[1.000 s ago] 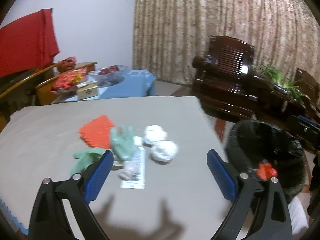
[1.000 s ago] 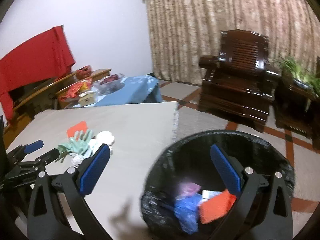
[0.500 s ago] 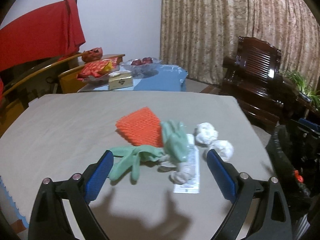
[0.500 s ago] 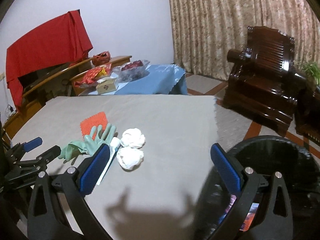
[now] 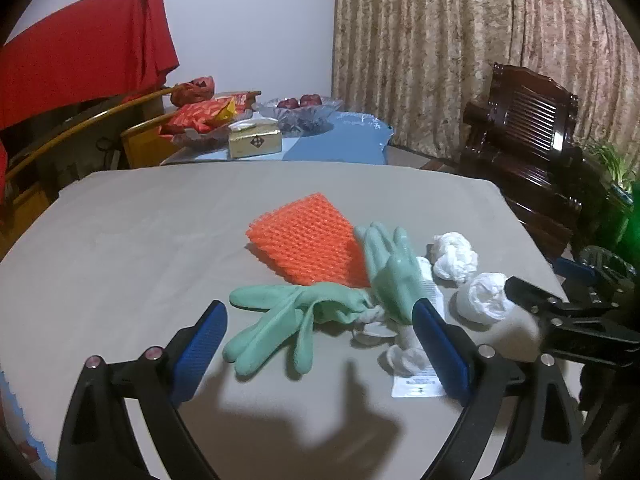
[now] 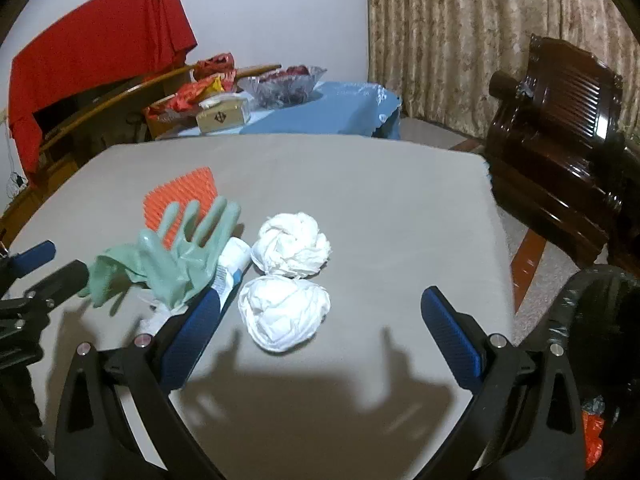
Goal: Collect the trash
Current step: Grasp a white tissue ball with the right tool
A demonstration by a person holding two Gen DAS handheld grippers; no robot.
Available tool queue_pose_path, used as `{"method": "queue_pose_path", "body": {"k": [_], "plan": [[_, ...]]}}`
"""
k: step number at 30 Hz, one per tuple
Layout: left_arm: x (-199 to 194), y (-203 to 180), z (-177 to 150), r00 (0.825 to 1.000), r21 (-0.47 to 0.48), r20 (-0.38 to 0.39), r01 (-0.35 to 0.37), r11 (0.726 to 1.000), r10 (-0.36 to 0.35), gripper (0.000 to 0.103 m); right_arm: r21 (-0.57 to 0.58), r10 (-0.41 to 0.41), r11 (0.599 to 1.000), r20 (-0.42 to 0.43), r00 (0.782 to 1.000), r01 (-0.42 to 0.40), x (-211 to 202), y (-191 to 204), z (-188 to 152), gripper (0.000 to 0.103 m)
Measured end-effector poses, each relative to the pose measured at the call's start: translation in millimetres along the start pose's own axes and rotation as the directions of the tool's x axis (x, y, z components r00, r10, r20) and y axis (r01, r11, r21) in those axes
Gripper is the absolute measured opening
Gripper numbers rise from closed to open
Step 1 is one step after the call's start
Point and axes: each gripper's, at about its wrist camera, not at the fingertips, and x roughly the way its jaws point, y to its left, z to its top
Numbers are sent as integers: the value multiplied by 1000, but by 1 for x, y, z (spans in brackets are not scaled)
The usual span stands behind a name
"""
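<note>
My left gripper [image 5: 320, 344] and my right gripper [image 6: 320, 332] both stand wide apart with nothing between the blue pads, hovering over the near edge of the table [image 5: 140, 240]. The trash lies in one cluster toward the table's right edge, and the black-lined bin [image 6: 592, 320] sits on the floor just off that edge, with an orange scrap low in the right view that I judge to be inside it.

I judge the step in hand to be two fresh pickups. My right fingers frame the nearer tissue ball [image 6: 285, 312]; I would come down so the pads straddle its middle and close gently, since it will squash rather than resist. My left fingers frame the flat green glove [image 5: 280, 320]; a limp glove needs a pinch at a bunched fold near the cuff, not at a finger, or it will slide out or drag its neighbours along.

Largest first: the table has a smooth, matte grey-beige cover with rounded corners. The orange mesh pad [image 5: 308, 240] is a stiff-looking, bumpy rectangle, farthest from the near edge. The two green gloves are thin and rubbery; the second glove [image 5: 390, 268] overlaps the pad's right corner and rests on a white printed wrapper [image 5: 418, 388], long, flat and papery. The farther tissue ball [image 6: 294, 248] is touching or just beside the nearer one, both soft, creased white wads. Smallest are crumpled white scraps [image 5: 402, 360] on the wrapper, near my left gripper's right-hand pad.
</note>
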Motion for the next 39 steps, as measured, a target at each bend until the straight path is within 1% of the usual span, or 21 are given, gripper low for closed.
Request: {"method": "queue_pose_path", "body": {"k": [6,10,11,12,14,16,17,18,19,20,24,29,34,36,37,39], "plan": [[10,4,1,1000,-6,-16,-2,1000,2,91,-11,-2,1000,-45,999,1,27,6,-2,97],[14,7,2,1000,-11,-23,0,1000,0,91,-10,22,1000,-83,996,-23,35,7,-2,97],[15,8,3,1000,-13,-24,2,1000,-3,91,-14,29,999,-85,996,-31,35,7,-2,95],[15,7,3,1000,-14,-25,5,1000,-5,91,-18,34,999,-87,996,-36,36,8,-1,88],[15,5,3,1000,-14,-25,11,1000,-12,91,-25,54,998,-102,993,-56,39,10,-1,76],[15,3,3,999,-11,-26,18,1000,-18,91,-17,74,997,-120,990,-77,40,10,-3,72],[15,1,2,999,-8,-28,22,1000,-22,91,-14,83,996,-125,989,-85,40,9,-3,64],[14,-1,2,999,-6,-28,24,1000,-24,91,-12,93,995,-130,987,-95,40,10,-4,58],[14,-3,2,999,-5,-29,27,1000,-28,91,-10,108,994,-136,985,-110,39,10,-5,55],[13,-4,2,999,-4,-29,31,1000,-31,91,-11,115,993,-137,984,-117,38,10,-6,49],[11,-11,1,999,1,-29,40,999,-40,91,-15,120,992,-129,984,-123,29,8,-8,44],[12,-22,0,998,8,-34,55,998,-55,90,14,105,994,-104,989,-104,13,-6,-8,43],[18,-36,-4,995,15,-57,83,996,-82,85,45,80,996,-85,993,-76,-1,-22,-9,43],[21,-42,-6,993,19,-69,95,995,-93,74,56,76,996,-82,994,-71,-5,-27,-11,44],[23,-46,-7,992,22,-76,104,994,-102,71,59,74,996,-81,994,-69,-7,-29,-11,44],[27,-53,-9,990,32,-86,115,993,-112,61,58,69,996,-81,994,-64,-9,-32,-13,44]]}}
